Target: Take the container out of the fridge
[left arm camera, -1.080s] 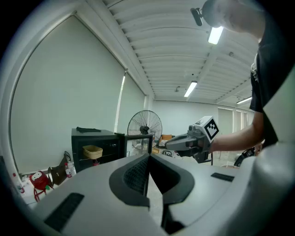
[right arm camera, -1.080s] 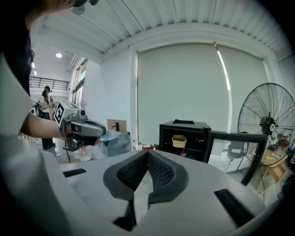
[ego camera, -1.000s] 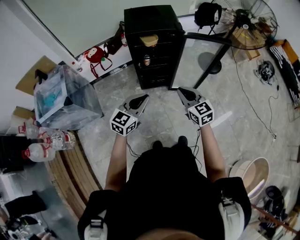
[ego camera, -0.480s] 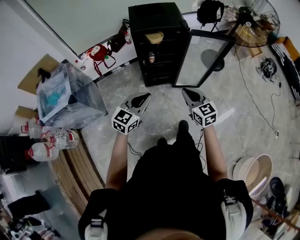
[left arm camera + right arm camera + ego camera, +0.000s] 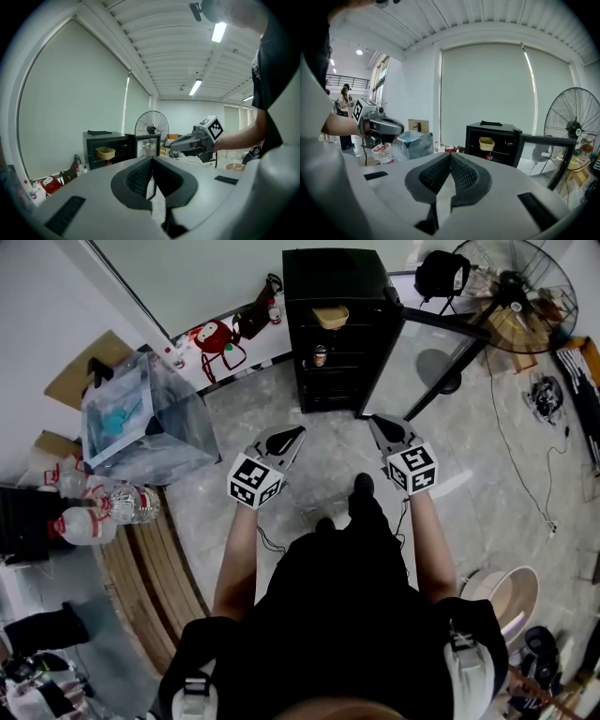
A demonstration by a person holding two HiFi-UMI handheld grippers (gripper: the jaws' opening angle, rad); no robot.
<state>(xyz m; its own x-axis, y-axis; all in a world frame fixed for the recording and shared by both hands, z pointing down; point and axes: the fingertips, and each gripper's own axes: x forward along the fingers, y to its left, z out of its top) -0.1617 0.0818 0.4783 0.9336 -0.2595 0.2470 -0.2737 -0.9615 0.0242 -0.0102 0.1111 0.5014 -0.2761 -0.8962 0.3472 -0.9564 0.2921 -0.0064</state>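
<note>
A black mini fridge (image 5: 337, 277) stands on the floor ahead with its glass door (image 5: 441, 348) swung open to the right. A tan container (image 5: 331, 317) sits on its top shelf, and a small can (image 5: 320, 356) on the shelf below. My left gripper (image 5: 292, 434) and right gripper (image 5: 378, 421) are held side by side short of the fridge, both shut and empty. The left gripper view shows the fridge (image 5: 108, 149), the container (image 5: 105, 153) and the right gripper (image 5: 190, 141). From the right gripper view I see the fridge (image 5: 492, 140), the container (image 5: 486, 143) and the left gripper (image 5: 383, 125).
A clear plastic box (image 5: 141, 423) and water bottles (image 5: 103, 512) stand at the left by a wooden bench (image 5: 155, 563). A red bag (image 5: 217, 337) lies against the wall. A standing fan (image 5: 511, 282), cables (image 5: 544, 395) and a basin (image 5: 506, 596) are at the right.
The person has stepped toward the fridge, and both grippers have moved a little forward with the body. Both pairs of jaws stay shut.
</note>
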